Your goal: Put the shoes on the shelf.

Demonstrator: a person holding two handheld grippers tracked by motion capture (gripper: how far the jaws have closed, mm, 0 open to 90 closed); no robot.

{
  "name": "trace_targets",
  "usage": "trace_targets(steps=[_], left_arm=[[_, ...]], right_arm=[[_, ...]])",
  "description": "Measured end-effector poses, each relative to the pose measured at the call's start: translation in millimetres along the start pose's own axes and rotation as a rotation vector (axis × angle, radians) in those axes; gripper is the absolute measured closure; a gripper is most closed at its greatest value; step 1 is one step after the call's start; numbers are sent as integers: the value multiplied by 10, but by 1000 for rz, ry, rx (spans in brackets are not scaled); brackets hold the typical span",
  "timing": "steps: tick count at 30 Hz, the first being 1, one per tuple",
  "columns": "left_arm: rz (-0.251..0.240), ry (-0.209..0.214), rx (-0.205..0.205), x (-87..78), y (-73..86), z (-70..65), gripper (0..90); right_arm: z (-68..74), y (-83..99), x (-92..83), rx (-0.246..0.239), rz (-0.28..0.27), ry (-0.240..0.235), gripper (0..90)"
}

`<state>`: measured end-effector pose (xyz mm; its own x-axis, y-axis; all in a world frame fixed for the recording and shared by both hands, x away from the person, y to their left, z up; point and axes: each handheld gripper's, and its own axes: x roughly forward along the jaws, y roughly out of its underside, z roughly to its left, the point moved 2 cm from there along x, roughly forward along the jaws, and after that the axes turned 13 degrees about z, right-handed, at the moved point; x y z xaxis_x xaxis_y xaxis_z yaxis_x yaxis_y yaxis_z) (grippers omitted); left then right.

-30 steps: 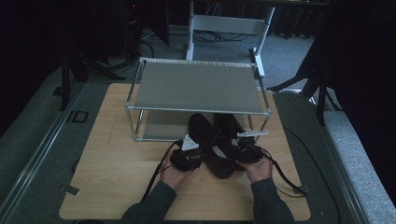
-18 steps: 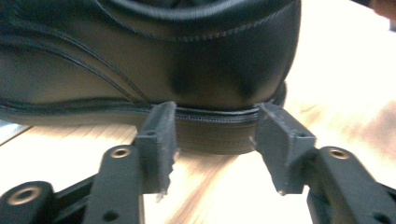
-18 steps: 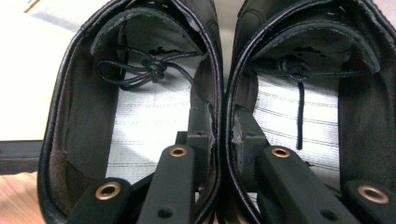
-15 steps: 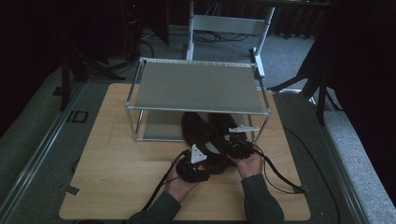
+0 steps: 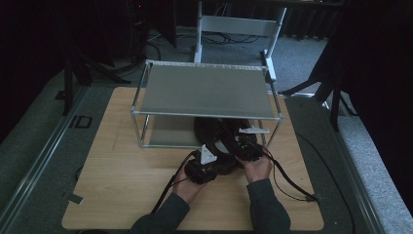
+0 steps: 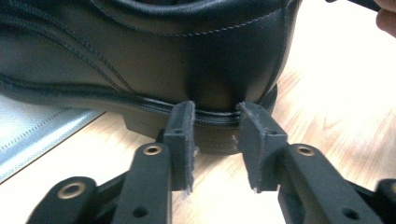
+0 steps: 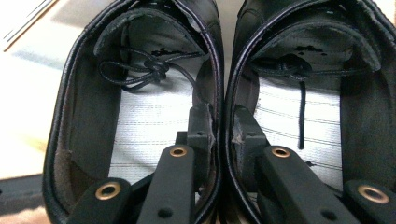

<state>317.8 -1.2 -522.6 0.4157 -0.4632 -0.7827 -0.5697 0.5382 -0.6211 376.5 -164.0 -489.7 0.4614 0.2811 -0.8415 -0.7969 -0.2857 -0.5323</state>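
Note:
Two black leather shoes [image 5: 214,132] stand side by side on the wooden table, toes in under a metal rack. In the right gripper view, my right gripper [image 7: 223,123] has one jaw inside each shoe and pinches the adjoining inner walls of the left shoe [image 7: 140,112] and the right shoe [image 7: 303,121] together. My left gripper [image 6: 215,122] sits low behind the heel of one shoe [image 6: 140,56]. Its jaws have just been closing, and their tips rest against the back of the heel sole without clamping it. From above, the left gripper [image 5: 214,165] and right gripper [image 5: 236,142] lie at the shoes' heels.
The metal rack [image 5: 207,90] has a grey top shelf and a lower shelf [image 5: 165,131] near table level. The wooden table [image 5: 122,185] extends left and toward the person. Cables trail from both grippers. A grey frame [image 5: 238,24] stands behind the table.
Both hands and the shoes have moved toward the rack, so the toes now lie further under the top shelf. The left gripper has come in behind the heel.

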Motion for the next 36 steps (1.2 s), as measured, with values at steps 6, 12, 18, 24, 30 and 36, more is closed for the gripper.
trace_targets(steps=[6,12,18,24,30,36], left_arm=[[-6,-13,-22,30,-16,-4,768],[-6,-43,-48,86,-49,48,854],[-21,-50,-75,111,-75,120,880],[-36,-69,-81,148,-68,214,884],[-45,-73,-81,146,-71,295,886],[-40,-80,-75,177,-78,327,886]], right_arm=[[-4,-23,29,32,-13,17,802],[59,-70,74,44,-35,83,802],[80,-125,111,76,-61,93,802],[117,-164,175,92,-80,117,802],[148,-212,224,115,-107,113,802],[143,-226,266,125,-109,118,802]])
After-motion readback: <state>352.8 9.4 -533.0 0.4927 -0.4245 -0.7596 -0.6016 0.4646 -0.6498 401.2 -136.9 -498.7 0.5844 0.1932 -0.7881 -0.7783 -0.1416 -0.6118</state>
